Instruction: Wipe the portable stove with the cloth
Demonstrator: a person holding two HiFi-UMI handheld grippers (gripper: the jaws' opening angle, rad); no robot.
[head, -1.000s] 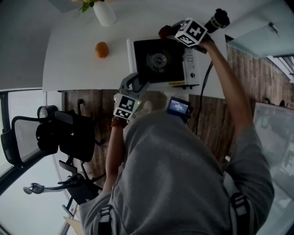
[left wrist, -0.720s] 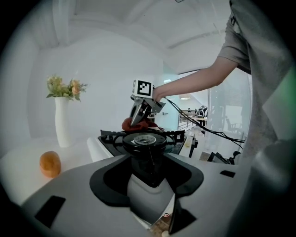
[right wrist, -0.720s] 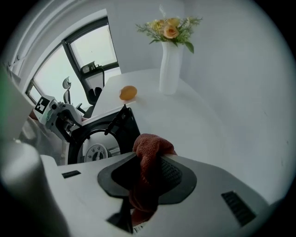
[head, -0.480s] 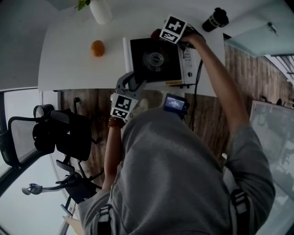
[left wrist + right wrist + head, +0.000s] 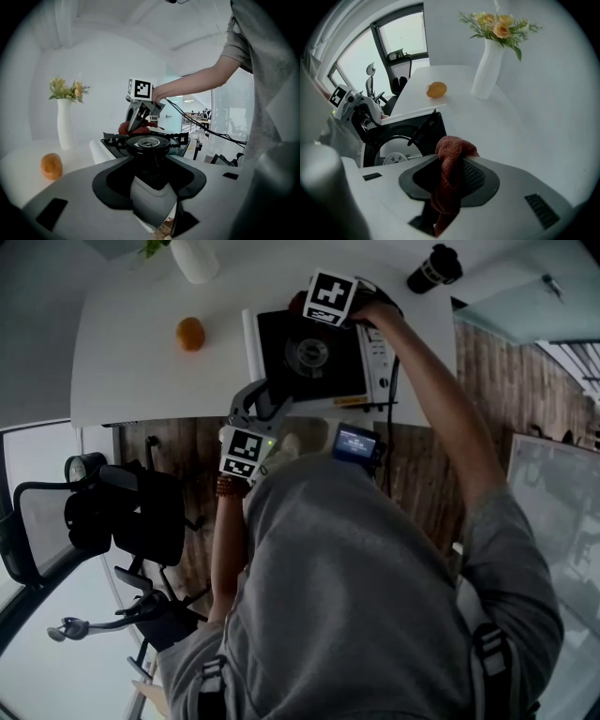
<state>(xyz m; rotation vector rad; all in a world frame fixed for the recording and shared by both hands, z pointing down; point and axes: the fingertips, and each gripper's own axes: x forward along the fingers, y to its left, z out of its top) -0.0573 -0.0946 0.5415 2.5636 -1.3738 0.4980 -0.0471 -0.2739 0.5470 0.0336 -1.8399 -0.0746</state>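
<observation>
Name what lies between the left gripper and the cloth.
The burner of the stove, as the left gripper view shows; the cloth shows beyond it.

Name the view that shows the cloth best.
Right gripper view: the red cloth hangs close up, pinched in the right gripper's jaws. The left gripper view shows a red bit beyond the portable stove; the head view, a sliver at its far edge.
</observation>
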